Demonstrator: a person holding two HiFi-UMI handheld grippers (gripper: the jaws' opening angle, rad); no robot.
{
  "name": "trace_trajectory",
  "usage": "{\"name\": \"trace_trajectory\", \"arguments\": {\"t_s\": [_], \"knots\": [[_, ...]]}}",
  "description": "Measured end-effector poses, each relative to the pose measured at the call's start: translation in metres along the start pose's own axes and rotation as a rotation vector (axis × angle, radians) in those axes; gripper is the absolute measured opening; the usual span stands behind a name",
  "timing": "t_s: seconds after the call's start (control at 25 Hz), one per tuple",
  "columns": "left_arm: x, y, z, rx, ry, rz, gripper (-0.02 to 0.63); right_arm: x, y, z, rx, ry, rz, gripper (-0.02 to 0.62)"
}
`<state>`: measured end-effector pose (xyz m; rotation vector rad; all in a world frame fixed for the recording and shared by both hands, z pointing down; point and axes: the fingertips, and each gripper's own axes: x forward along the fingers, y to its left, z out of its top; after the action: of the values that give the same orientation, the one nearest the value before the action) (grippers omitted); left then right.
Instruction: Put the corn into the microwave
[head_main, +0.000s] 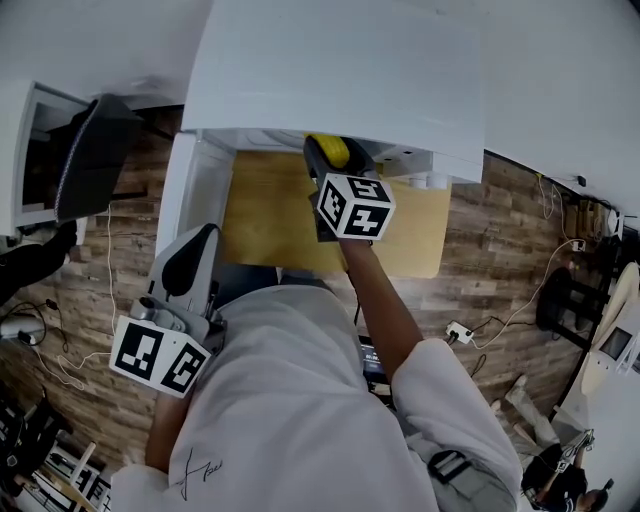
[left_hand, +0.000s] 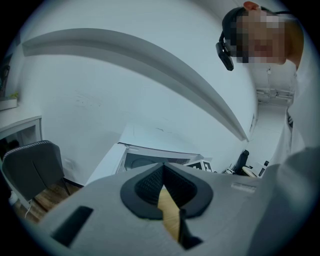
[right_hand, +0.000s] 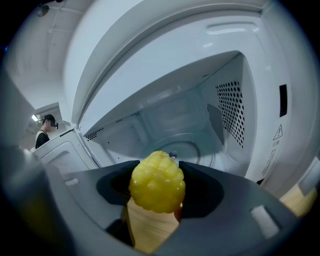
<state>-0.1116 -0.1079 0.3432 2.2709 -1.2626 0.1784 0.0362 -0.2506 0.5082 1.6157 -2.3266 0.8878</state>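
Note:
The yellow corn (head_main: 331, 150) sits between the jaws of my right gripper (head_main: 323, 162), which is shut on it, right at the mouth of the white microwave (head_main: 340, 70). In the right gripper view the corn (right_hand: 157, 182) fills the gap of the right gripper (right_hand: 157, 166), with the microwave's open cavity and round glass turntable (right_hand: 185, 147) just beyond. The microwave door (head_main: 190, 190) stands open to the left. My left gripper (head_main: 190, 262) hangs low at the left beside that door, shut with nothing in it (left_hand: 162, 172).
The microwave stands on a light wooden table (head_main: 270, 225). A dark grey chair (head_main: 95, 155) is at the left over the wood floor. Cables and a white power strip (head_main: 458, 333) lie on the floor at the right. Another person (right_hand: 45, 132) stands far off.

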Motion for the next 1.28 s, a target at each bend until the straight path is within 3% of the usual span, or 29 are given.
{"name": "trace_trajectory", "arguments": {"t_s": [1.28], "knots": [[0.000, 0.006, 0.001, -0.007, 0.008, -0.001, -0.011, 0.044, -0.006, 0.003, -0.214, 0.013, -0.139, 0.258]]}}
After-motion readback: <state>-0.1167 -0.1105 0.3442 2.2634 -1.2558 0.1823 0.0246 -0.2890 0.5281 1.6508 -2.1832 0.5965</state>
